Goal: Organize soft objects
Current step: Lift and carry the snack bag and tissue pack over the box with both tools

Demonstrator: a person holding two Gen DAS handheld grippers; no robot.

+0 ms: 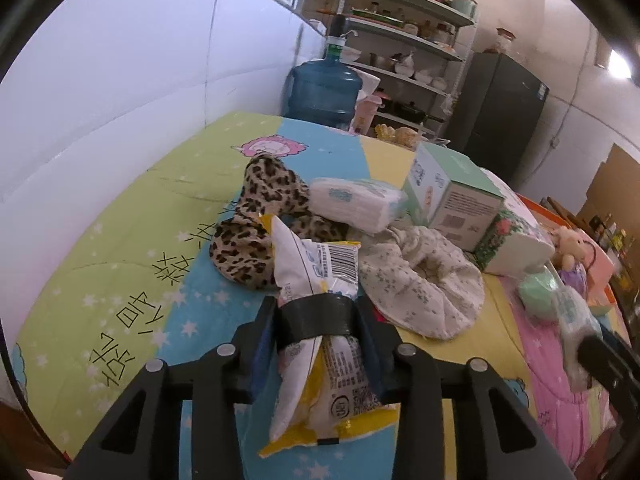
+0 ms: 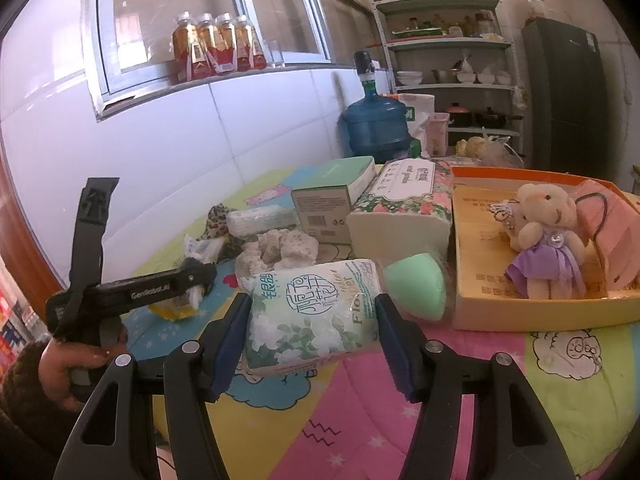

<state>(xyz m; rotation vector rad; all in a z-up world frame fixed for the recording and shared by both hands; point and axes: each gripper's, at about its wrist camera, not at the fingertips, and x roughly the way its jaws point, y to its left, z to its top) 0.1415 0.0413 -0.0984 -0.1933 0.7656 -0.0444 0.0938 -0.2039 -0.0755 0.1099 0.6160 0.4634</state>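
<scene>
left gripper (image 1: 318, 312) clamps yellow-white packet (image 1: 316, 280), fingertips taped over | right gripper (image 2: 312, 312) pinches floral tissue pack (image 2: 316, 312), lower edge hidden

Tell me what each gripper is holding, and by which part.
Left gripper: shut on the yellow-and-white packet, around its middle. Right gripper: shut on the floral tissue pack, across its two short ends.

The left hand-held gripper (image 2: 192, 280) is showing "GenRobot.ai" on its side — the tissue pack (image 2: 312, 312) is showing "Flo…" beside Chinese characters; other print is too small to read.
</scene>
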